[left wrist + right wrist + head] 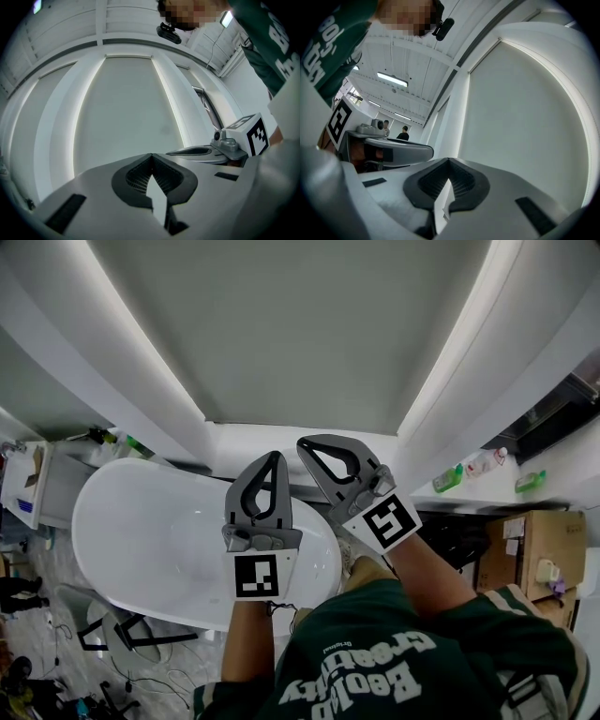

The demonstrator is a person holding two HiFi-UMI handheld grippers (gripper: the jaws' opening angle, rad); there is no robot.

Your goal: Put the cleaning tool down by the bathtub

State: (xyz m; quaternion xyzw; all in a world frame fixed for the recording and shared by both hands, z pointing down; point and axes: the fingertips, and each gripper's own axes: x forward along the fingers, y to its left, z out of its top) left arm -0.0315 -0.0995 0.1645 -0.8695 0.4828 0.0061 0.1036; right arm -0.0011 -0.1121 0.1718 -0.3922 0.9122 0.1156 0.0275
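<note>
1. Left tongs [151,155]: closed tip to tip, with nothing between the pads. They're raised in front of me and point at the grey wall panel [300,324].
2. Right tongs [449,161]: also fully closed and empty. They sit just beside the left pair without touching.
3. Cleaning tool: I can't find it in any view. It's not in either tongs and not on the parts of the bathtub [141,521] I can see. I can't tell whether it's already down or not yet picked up.
4. The bathtub is low and to my left in the head view. It's white, and the interior is bare where visible. The floor [42,563] around its near end looks cluttered.
5. The only cleaning items in sight are green bottles [448,477] on the white ledge [572,460] to my right, well apart from the tub. They're bottles, not a tool.
6. Handling is a guess, since the tool is unseen. It's probably a brush or sponge on a handle: light, with a stiff shaft and a soft head, possibly wet and slippery.
7. I'd grip the handle near its middle, square across the pads, and keep the head low.
8. I'd lay it on the floor just beside the tub rather than drop it. The main risk is a smooth handle twisting in the grip.
</note>
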